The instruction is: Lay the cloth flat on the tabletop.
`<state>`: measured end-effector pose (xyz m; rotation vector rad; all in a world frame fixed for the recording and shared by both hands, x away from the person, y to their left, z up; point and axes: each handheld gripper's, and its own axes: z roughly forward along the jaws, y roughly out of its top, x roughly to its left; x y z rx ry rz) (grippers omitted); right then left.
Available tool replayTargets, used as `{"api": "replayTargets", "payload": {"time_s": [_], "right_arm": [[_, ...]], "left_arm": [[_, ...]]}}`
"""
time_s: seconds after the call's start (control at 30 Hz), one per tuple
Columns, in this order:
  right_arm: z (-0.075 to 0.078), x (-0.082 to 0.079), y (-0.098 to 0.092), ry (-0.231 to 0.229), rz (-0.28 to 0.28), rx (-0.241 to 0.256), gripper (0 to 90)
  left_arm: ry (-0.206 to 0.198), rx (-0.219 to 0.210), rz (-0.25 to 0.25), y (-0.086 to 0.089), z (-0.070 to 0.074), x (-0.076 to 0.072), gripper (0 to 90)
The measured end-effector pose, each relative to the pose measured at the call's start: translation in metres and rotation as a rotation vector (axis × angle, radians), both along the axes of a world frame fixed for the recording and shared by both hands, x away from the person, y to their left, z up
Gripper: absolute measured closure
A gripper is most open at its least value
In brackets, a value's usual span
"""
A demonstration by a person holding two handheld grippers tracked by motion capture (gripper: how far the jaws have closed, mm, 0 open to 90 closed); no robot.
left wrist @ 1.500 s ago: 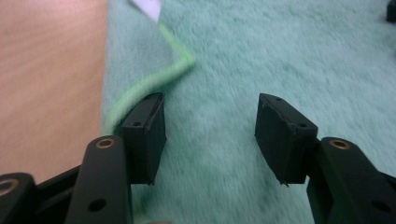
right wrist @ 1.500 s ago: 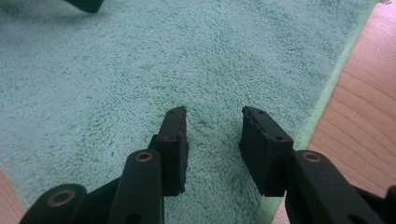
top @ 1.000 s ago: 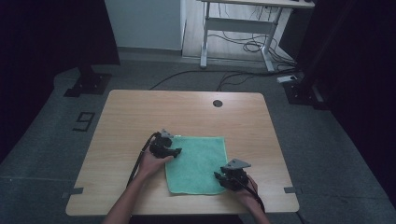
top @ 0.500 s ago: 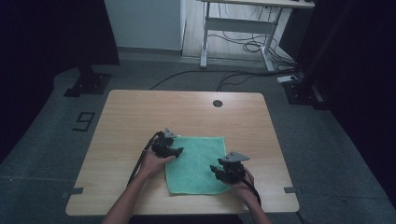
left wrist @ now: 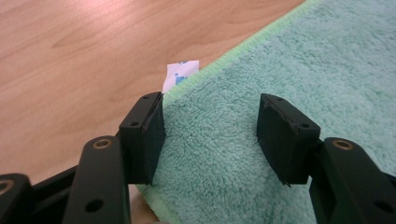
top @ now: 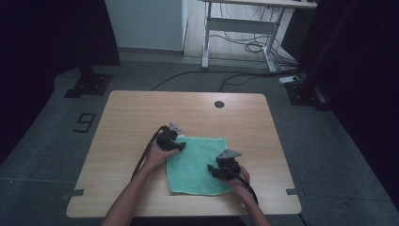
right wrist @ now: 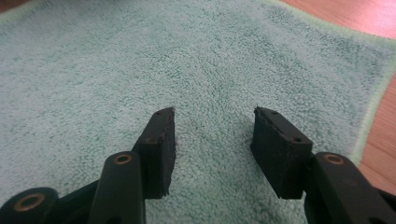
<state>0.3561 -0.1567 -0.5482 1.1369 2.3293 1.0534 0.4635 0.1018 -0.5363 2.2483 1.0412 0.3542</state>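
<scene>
Wooden table (top: 141,113), bare apart from one cloth and a small round hole near the far edge. Green towel (top: 197,165) spread flat on the near half, roughly square, one edge close to the table's near side.

Left gripper (top: 170,141) at the towel's far left corner, held in the left hand (top: 155,157); jaws spread wide, straddling the corner's hem, nothing pinched between them. Right gripper (top: 225,168) over the towel's right part, toward its near right corner, held in the right hand (top: 240,183); jaws likewise wide apart, hovering close above the pile or perhaps touching it, gripping nothing.

Smallest of all: white tag (left wrist: 180,74) with blue print, poking out from under the hem just past the left jaws.

Likely a fold about to start, both tools lining up for a hold. Next move: lower onto the fabric, close on a corner or edge, catch one layer cleanly, then lift without dragging the rest askew.
</scene>
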Motion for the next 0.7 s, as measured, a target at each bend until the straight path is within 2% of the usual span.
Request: {"api": "replayTargets", "payload": {"time_s": [0.13, 0.23, 0.33, 0.43, 0.5, 0.6, 0.7], "right_arm": [[0.000, 0.002, -0.001, 0.001, -0.020, 0.011, 50.4], [-0.001, 0.000, -0.001, -0.001, -0.027, 0.010, 50.1], [0.000, -0.002, -0.002, -0.006, -0.027, 0.023, 49.7], [0.005, -0.007, -0.004, -0.030, -0.020, 0.048, 49.9], [0.008, -0.011, -0.004, -0.036, -0.008, 0.062, 49.6], [0.011, -0.020, -0.004, -0.041, 0.003, 0.070, 48.8], [0.012, -0.027, -0.002, -0.037, 0.017, 0.073, 47.5]], "left_arm": [[0.004, -0.005, 0.006, -0.003, 0.000, 0.006, 41.7], [-0.002, -0.009, 0.009, -0.002, 0.004, 0.001, 41.0], [-0.033, -0.054, 0.005, 0.004, 0.017, -0.016, 41.2], [-0.055, -0.070, -0.010, 0.011, 0.029, -0.037, 41.4], [-0.054, -0.081, -0.021, 0.014, 0.032, -0.052, 41.3], [-0.051, -0.077, -0.049, 0.015, 0.030, -0.071, 41.3], [-0.031, -0.052, -0.066, 0.012, 0.021, -0.076, 41.4]]}}
